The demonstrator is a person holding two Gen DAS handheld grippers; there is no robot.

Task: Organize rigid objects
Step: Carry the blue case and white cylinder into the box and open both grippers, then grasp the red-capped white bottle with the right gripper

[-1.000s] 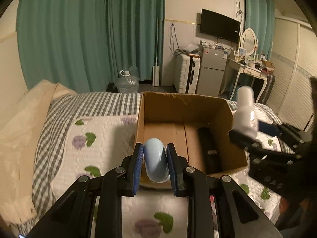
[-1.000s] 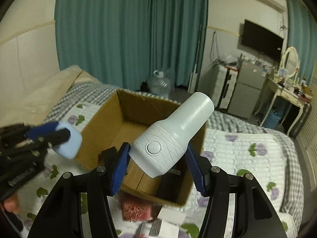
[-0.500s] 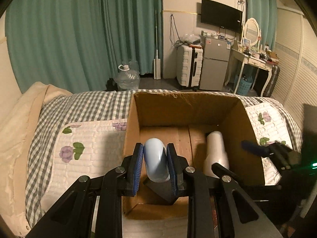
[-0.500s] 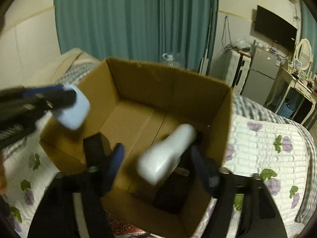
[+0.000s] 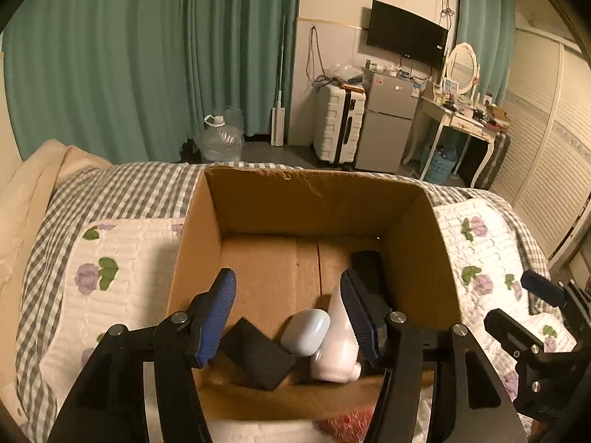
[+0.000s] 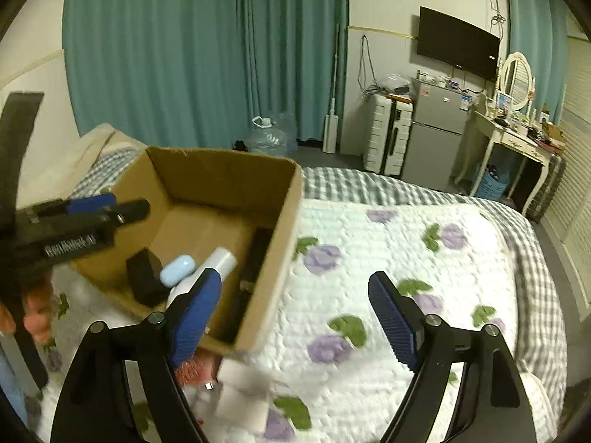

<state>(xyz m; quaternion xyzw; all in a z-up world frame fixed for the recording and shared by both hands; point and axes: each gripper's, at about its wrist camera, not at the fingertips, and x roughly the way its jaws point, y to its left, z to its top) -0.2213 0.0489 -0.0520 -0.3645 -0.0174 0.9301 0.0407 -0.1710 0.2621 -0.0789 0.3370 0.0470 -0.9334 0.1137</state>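
An open cardboard box (image 5: 314, 199) stands on the bed. Inside lie a light blue rounded case (image 5: 306, 332), a white bottle-shaped device (image 5: 338, 347), a black block (image 5: 256, 354) and a long black object (image 5: 369, 271). My left gripper (image 5: 288, 313) is open and empty over the box's near side. My right gripper (image 6: 295, 317) is open and empty to the right of the box (image 6: 221, 173), over the quilt. In the right wrist view the blue case (image 6: 177, 269), white device (image 6: 218, 262) and black block (image 6: 144, 277) show in the box.
The floral quilt (image 6: 406, 258) spreads right of the box. A red scrubby item (image 5: 343, 424) and white packets (image 6: 240, 387) lie in front of the box. Suitcase, fridge and dressing table stand beyond the bed. The right gripper shows at the left view's right edge (image 5: 532, 317).
My left gripper opened and the blue case dropped into the box. My right gripper let go of the white device in the box, opened, and drew back to the right.
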